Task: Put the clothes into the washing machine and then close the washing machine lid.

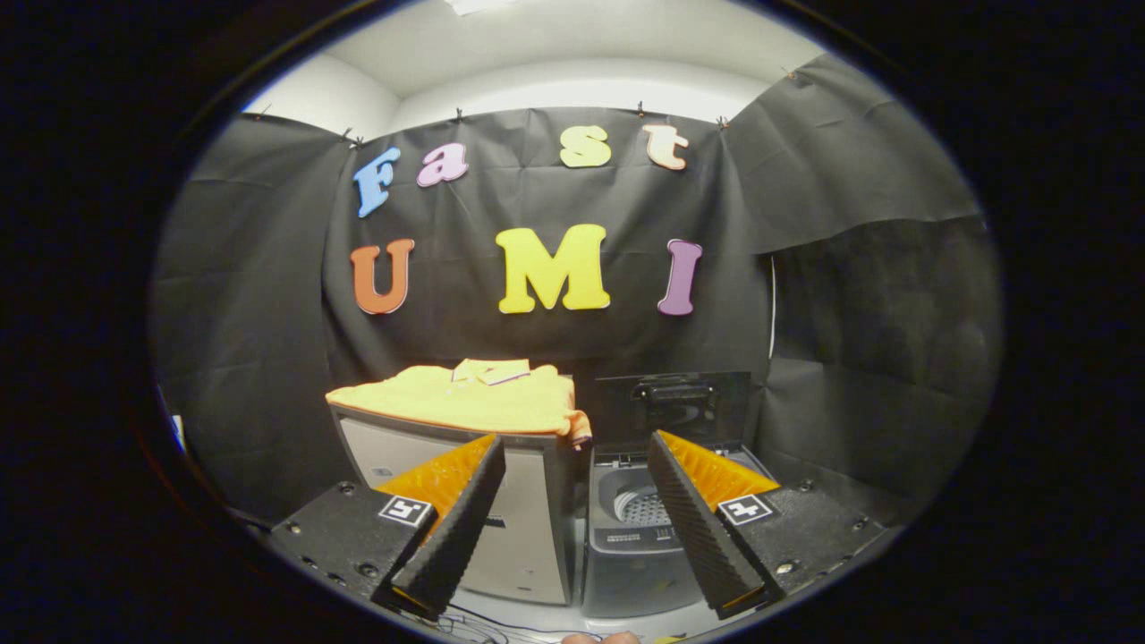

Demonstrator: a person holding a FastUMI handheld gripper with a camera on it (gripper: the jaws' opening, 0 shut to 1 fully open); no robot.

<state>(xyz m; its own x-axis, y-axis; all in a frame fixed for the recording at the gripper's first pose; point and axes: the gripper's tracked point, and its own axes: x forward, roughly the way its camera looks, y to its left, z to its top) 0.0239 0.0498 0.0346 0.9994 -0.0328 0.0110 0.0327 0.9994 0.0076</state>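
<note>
A folded yellow shirt [474, 398] lies flat on top of a grey cabinet [501, 519], beyond my left finger. To the right of the cabinet stands a small top-loading washing machine [626, 546] with its dark lid [673, 407] raised upright at the back, the drum [637, 507] showing inside. My gripper [577, 452] is open, its two fingers spread wide with nothing between them. It hangs well short of both the shirt and the machine, with the cabinet's right edge and the machine's left side in the gap.
Black cloth walls close the booth behind and on both sides. Cables [474, 622] lie on the pale floor below the fingers. A fingertip [601, 638] of a person's hand shows at the very bottom.
</note>
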